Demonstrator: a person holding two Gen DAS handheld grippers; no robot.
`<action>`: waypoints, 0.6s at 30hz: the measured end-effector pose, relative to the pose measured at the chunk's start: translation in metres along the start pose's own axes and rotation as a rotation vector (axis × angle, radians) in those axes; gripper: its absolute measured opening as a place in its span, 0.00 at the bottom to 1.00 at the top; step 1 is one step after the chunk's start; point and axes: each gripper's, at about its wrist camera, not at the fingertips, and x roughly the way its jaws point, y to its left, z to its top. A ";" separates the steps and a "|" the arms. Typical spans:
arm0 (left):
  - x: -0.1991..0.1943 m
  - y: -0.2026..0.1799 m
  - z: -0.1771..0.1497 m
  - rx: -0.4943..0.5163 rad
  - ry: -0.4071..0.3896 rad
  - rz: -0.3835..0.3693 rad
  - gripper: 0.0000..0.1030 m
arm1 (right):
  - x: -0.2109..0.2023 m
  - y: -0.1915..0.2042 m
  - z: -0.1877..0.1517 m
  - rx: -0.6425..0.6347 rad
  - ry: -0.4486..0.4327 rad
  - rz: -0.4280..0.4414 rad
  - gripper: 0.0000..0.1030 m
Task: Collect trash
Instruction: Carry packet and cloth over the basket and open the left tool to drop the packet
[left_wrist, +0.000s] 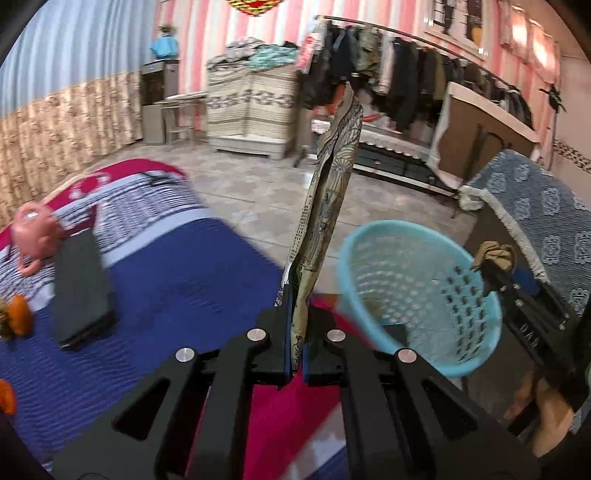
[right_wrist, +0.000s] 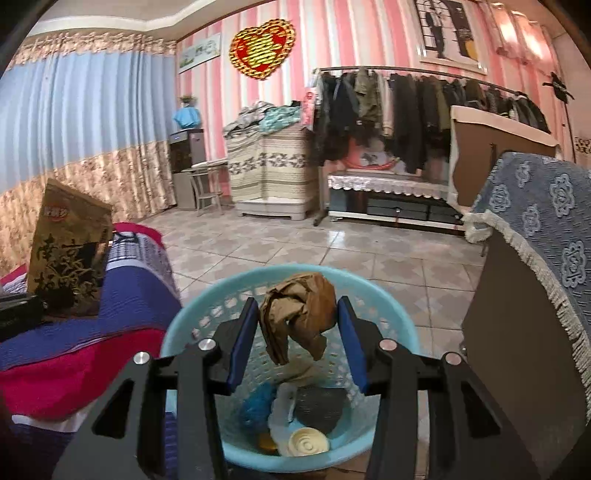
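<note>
Holding paper wad (right_wrist: 298, 314) in right hand-held gripper (right_wrist: 297, 334), directly above basket (right_wrist: 399, 328). Left hand-held gripper (left_wrist: 295, 334) clamps flat packet (left_wrist: 327, 206), upright; basket lies to its right.

A home bedroom: bed (left_wrist: 166, 288), clothes rack (right_wrist: 424, 107), curtains (right_wrist: 74, 122).

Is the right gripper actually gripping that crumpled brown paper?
Touching. The right wrist view shows the crumpled brown paper wedged between the right gripper pads, left pad pressing its edge, above the blue basket.
</note>
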 end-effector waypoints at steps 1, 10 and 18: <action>0.006 -0.011 0.001 0.013 -0.003 -0.017 0.02 | -0.001 -0.004 0.000 0.003 -0.005 -0.009 0.43; 0.052 -0.077 -0.004 0.099 0.016 -0.110 0.02 | -0.006 -0.039 -0.004 0.093 -0.032 -0.071 0.43; 0.072 -0.086 -0.010 0.129 0.028 -0.091 0.17 | 0.002 -0.056 -0.006 0.152 -0.029 -0.082 0.43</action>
